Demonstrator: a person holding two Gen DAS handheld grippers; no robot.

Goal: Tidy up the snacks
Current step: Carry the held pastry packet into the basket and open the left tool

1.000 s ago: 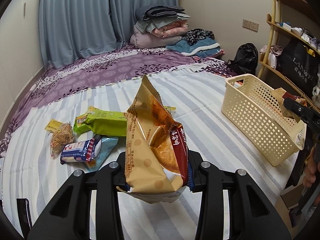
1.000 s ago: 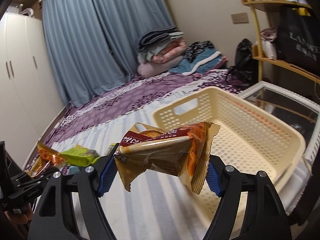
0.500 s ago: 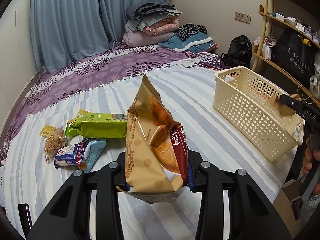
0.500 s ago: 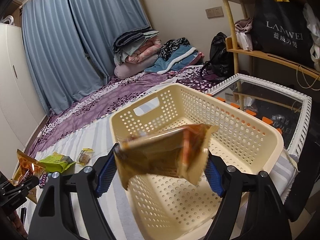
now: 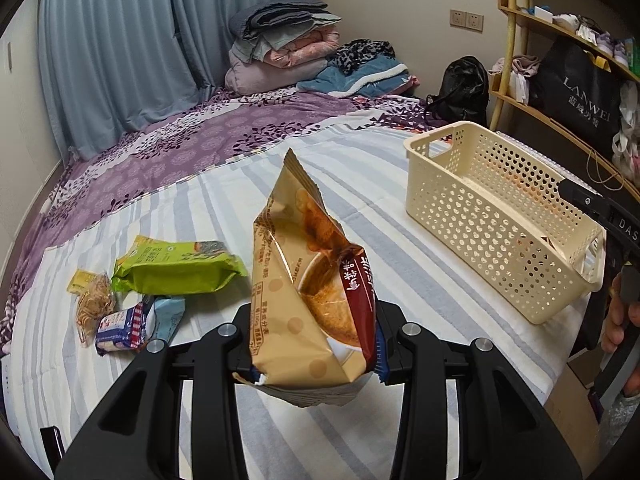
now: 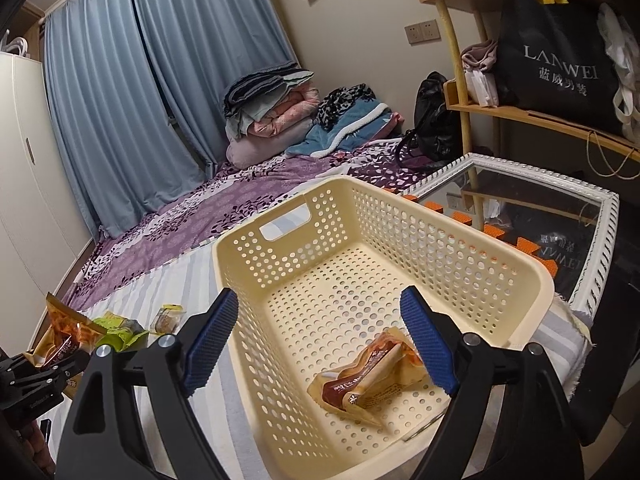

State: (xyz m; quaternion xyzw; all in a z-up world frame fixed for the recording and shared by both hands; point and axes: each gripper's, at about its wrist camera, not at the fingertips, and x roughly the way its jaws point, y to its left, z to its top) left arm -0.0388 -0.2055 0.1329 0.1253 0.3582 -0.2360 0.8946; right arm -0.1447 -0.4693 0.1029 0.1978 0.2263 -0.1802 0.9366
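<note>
Below right gripper (image 6: 320, 340), snack packet (image 6: 370, 374) in basket (image 6: 400, 240)

Two wrist fisheyes, both tilted down over the striped bed

The left view looks along its claw (image 5: 312, 356) across the bed (image 5: 360, 168), the basket (image 5: 500, 216) at its right. The right view sits close above that basket (image 6: 360, 256), facing the curtains (image 6: 160, 80). Both share basket, bedding pile (image 5: 280, 48), curtains and shelf (image 6: 520, 112).
</note>
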